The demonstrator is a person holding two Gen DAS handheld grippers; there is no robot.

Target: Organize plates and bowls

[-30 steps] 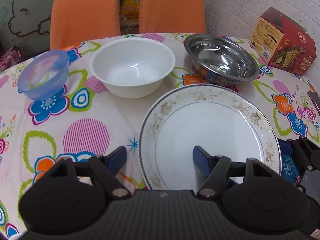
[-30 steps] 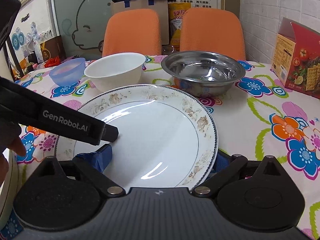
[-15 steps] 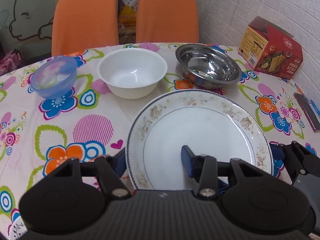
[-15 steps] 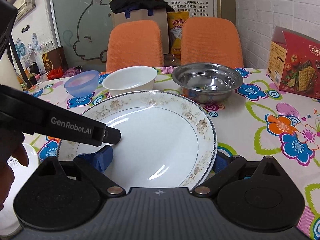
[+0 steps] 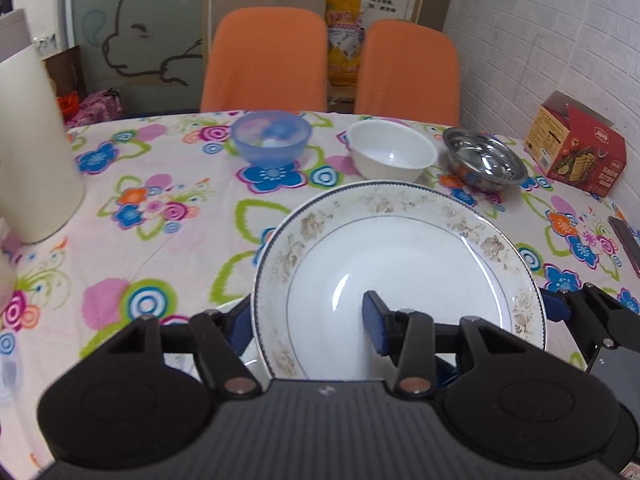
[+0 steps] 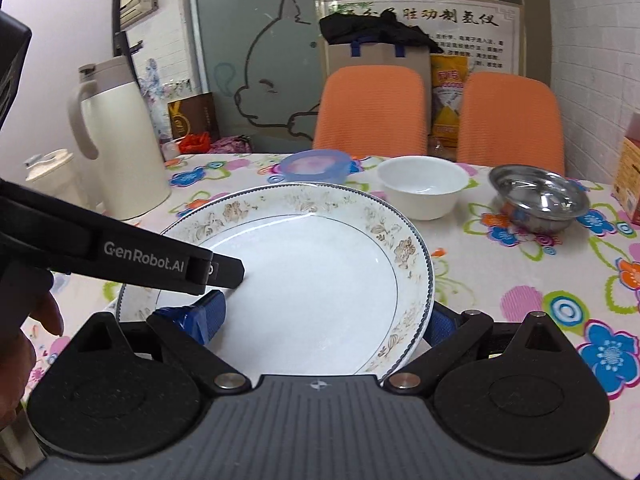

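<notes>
A large white plate with a brown floral rim is held tilted above the flowered tablecloth. My left gripper is shut on its left rim, one blue pad on top and one beneath. On the plate's right rim my right gripper is shut the same way. Farther back stand a blue plastic bowl, a white bowl and a steel bowl in a row. A white edge shows under the plate's left side; I cannot tell what it is.
A cream thermos jug and a small white container stand at the table's left. A red cracker box and a dark phone lie at the right. Two orange chairs stand behind the table.
The plate, held by both grippers, has risen off the table and come back and to the left, away from the bowls, which now look smaller and farther.
</notes>
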